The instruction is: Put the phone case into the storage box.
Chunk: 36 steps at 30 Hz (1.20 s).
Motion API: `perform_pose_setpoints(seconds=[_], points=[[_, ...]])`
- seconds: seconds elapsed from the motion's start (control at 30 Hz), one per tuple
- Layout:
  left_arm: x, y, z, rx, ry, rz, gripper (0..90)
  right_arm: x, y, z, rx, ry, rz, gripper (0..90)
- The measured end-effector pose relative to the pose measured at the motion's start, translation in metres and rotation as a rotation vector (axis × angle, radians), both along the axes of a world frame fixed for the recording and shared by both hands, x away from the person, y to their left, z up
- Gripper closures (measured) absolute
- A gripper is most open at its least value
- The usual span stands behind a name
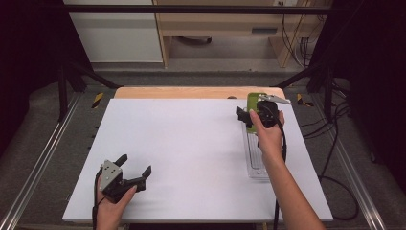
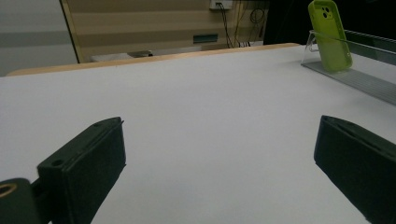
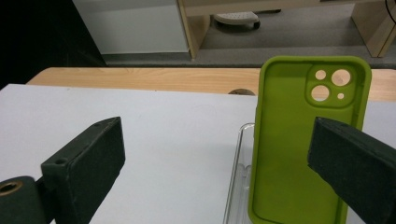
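The green phone case (image 3: 299, 154) stands upright at the far end of the clear plastic rack (image 1: 256, 160), which lies along the right side of the white table top (image 1: 191, 153); in the right gripper view the case shows its hollow inner face, with the camera cut-outs at its upper right; in the left gripper view the case (image 2: 329, 35) leans against the rack's clear wall (image 2: 369, 46), far off at the upper right.

The right gripper (image 1: 249, 116) sits at the far right of the table, just beside the case; its jaws stand wide apart; in the right gripper view the case stands between them, nearer the right jaw, which overlaps the case's right edge; whether that jaw touches the case cannot be told; the left jaw is well clear of it, over bare table.

The left gripper (image 1: 134, 165) rests at the near left of the table, well apart from the case and rack; its jaws are spread wide with bare table top between them.

Beyond the white top, a strip of wooden table edge (image 1: 191, 92) runs along the far side.
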<state>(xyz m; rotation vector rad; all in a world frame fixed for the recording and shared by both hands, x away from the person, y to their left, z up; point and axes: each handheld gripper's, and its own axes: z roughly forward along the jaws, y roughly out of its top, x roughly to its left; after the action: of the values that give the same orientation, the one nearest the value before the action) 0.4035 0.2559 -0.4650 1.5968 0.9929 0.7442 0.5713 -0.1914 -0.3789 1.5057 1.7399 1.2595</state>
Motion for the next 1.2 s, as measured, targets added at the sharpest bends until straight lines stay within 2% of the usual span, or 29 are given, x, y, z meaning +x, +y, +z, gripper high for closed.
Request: perform_pose_setpoints(seconds=[0.5, 0.6, 0.73, 1.2], points=[[-0.001, 0.005, 0.001, 0.004, -0.01, -0.002, 1.7, -0.019, -0.004, 0.017, 0.027, -0.08, 0.038, 4.1], [-0.001, 0.006, 0.001, 0.003, -0.021, -0.014, 1.7, -0.023, -0.005, 0.02, 0.025, -0.098, 0.046, 4.0], [-0.002, 0.008, 0.002, 0.004, -0.025, -0.011, 1.3, -0.03, -0.007, 0.024, -0.007, -0.128, 0.065, 3.8], [-0.003, 0.016, 0.003, -0.006, -0.034, -0.011, 1.6, -0.054, -0.024, 0.037, 0.005, -0.189, 0.077, 3.9]])
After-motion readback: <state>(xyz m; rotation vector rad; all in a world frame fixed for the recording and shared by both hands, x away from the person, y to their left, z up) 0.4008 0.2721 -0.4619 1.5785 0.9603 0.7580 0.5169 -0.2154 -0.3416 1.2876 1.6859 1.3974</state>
